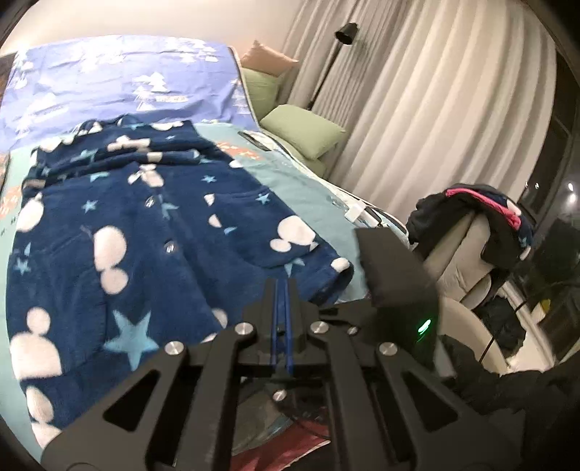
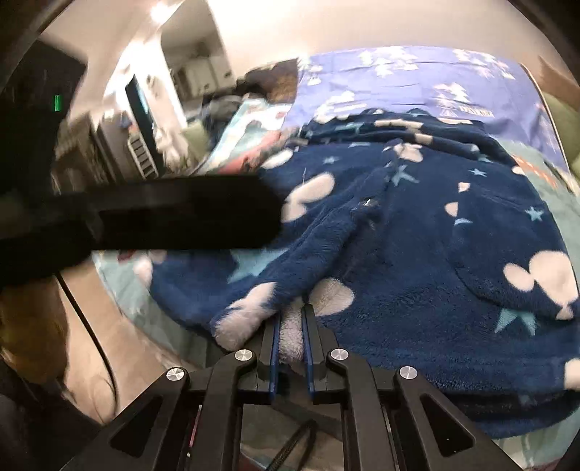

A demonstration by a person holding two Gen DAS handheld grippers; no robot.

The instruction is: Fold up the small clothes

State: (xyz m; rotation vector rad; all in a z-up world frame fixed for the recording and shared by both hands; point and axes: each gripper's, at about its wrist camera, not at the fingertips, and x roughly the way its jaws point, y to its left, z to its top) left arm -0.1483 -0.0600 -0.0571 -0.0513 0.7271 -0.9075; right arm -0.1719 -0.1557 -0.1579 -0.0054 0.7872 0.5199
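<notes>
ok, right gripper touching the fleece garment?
Touching. Right wrist view: the right gripper has its pads pinching a white fold of the fleece garment.

Navy fleece garment (image 1: 152,224) with white mouse-head shapes and pale blue stars; teal bed sheet (image 1: 308,195) beneath; lavender cover (image 1: 108,79) printed with white trees; green pillow (image 1: 304,130)

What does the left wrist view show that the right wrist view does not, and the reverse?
Only the left wrist view: pleated curtains, a black floor lamp, green cushions, and a chair draped with dark clothes; the left gripper is shut, its tips at the garment's near edge.

Only the right wrist view: a lit doorway and the right gripper shut on a white patch of fleece.

Both: the navy fleece garment with stars and white shapes, spread on the bed before a lilac tree-print sheet.
</notes>
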